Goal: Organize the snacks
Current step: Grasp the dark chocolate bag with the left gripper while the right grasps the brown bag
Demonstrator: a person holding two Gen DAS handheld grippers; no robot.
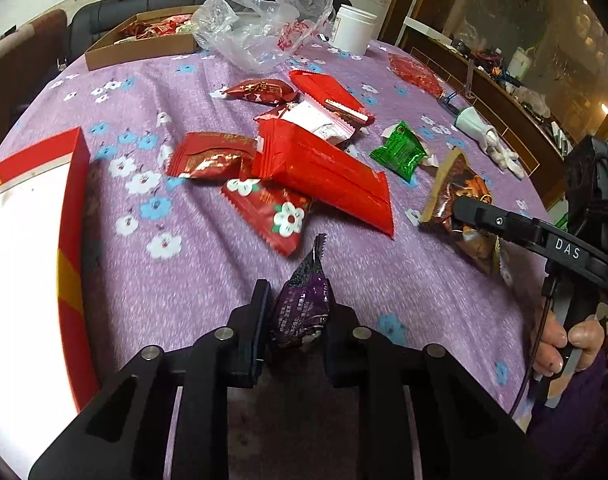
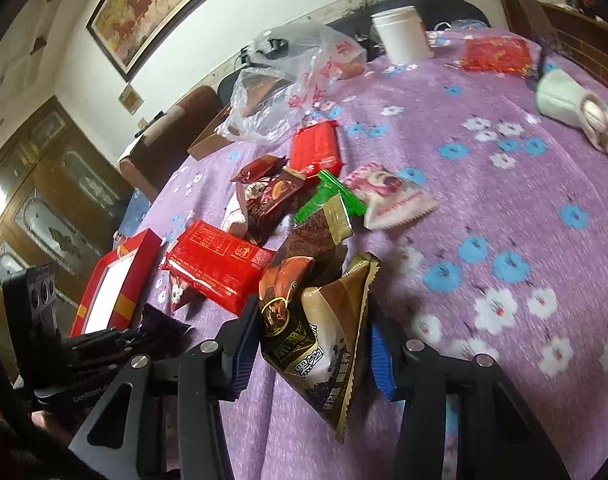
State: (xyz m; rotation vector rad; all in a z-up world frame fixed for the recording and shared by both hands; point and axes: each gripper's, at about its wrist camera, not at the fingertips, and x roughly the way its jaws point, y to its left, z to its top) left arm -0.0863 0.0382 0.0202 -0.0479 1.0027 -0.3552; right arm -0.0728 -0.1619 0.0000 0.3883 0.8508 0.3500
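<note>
My left gripper (image 1: 298, 320) pinched a purple snack packet (image 1: 302, 308) between its fingers, held above the bench (image 1: 184, 240) just beside the red gift box (image 1: 32, 248). My right gripper (image 2: 307, 344) had its fingers spread around a brown-and-gold coffee snack packet (image 2: 327, 340) that lay on the purple flowered cloth; I could not tell whether the pads touched it. Beyond it sat a heap of red packets (image 1: 323, 172) and a green packet (image 1: 399, 150), farther from the gift box.
</note>
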